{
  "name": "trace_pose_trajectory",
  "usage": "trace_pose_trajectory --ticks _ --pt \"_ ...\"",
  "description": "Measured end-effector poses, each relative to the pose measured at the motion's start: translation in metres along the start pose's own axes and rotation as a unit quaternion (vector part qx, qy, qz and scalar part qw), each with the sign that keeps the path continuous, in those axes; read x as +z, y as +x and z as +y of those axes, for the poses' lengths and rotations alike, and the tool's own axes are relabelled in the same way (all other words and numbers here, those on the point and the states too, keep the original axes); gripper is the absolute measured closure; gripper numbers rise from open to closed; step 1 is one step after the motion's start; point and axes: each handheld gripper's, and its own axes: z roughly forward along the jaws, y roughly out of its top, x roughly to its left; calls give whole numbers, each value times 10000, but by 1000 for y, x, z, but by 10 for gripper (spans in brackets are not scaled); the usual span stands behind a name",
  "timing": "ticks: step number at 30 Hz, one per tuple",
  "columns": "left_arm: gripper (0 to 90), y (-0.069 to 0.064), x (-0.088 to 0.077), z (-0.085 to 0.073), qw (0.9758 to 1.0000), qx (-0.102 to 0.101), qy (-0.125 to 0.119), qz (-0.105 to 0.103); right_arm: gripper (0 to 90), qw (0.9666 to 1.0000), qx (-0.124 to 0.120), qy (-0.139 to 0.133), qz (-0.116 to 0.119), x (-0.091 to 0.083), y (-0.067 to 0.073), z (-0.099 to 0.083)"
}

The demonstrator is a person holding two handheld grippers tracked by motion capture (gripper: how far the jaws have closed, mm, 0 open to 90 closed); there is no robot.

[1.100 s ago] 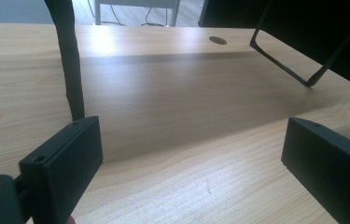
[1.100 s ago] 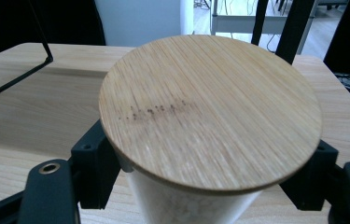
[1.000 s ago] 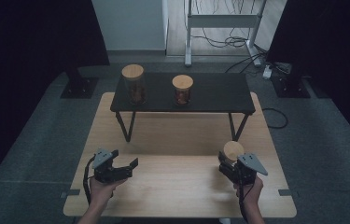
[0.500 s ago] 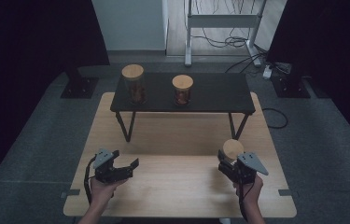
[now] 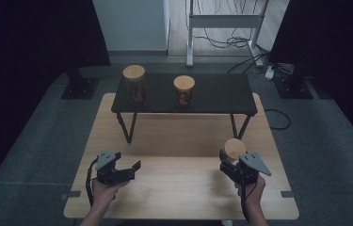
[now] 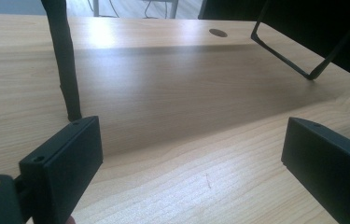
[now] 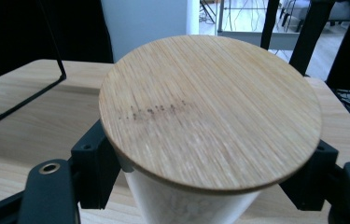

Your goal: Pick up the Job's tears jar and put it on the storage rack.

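Observation:
A pale jar with a round wooden lid sits between the jaws of my right gripper, which is shut on the jar's body just under the lid, near the table's front right. My left gripper is held at the front left, just above the light wooden table. It is open, with bare wood between its jaws.
A low black shelf stands across the back of the table on thin metal legs. Two glass jars with wooden lids stand on it, a tall one at the left and a shorter one in the middle.

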Motion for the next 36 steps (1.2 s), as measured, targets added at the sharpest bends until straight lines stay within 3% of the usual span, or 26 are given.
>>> trace_pose_trajectory --ticks 10,36 --pt "48 0 -1 0 10000 -3 -14 0 250 9998 24 -192 41 -5 1 8" --pt "48 0 -2 1 10000 -18 -50 16 250 9994 111 -316 2 -10 0 21"
